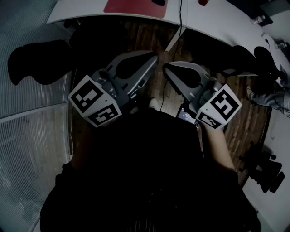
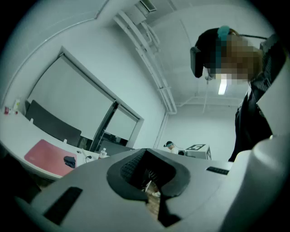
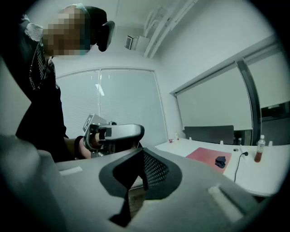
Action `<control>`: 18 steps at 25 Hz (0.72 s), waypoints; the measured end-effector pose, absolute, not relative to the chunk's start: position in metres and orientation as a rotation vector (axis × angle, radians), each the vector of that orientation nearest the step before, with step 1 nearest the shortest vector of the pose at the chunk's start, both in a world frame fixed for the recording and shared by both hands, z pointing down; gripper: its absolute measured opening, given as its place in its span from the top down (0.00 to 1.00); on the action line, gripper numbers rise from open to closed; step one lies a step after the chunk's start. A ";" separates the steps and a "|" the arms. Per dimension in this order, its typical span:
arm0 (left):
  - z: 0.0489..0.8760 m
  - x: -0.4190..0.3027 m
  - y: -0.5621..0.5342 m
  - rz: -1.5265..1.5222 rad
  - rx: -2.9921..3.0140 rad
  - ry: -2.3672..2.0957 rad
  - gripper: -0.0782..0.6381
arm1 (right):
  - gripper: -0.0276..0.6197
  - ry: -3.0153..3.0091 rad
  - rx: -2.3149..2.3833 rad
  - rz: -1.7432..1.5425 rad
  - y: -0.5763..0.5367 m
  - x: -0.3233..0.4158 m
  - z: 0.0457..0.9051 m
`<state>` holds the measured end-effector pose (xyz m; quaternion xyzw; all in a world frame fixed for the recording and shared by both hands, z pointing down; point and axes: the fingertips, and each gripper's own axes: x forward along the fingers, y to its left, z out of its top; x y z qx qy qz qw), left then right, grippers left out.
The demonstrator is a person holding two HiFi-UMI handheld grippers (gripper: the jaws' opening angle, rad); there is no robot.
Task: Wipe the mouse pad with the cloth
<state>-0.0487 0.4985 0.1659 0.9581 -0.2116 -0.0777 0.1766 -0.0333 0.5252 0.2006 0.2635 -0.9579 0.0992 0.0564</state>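
Open floor (image 1: 145, 38) below desk (image 1: 217, 20) edge
Left gripper (image 1: 153, 57), right gripper (image 1: 166, 68) both pressed together, empty; cloth (image 1: 158, 2) on mouse pad (image 1: 131, 7), top centre.

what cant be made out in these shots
Mouse pad: head view, the top edge cuts most of it off.
Cloth: left gripper view, a small dark lump, too small to read its folds.
Bottle: right gripper view, label too small to read.

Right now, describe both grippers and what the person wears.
The left gripper and right gripper match: smooth grey curved shells, black textured pads inside, each backed by a white cube with black square markers. The person wears a black top.
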 end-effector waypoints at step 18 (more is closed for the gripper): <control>0.176 -0.018 0.482 -0.131 2.756 -0.702 0.88 | 0.95 -3.023 0.669 0.373 0.514 -0.002 0.201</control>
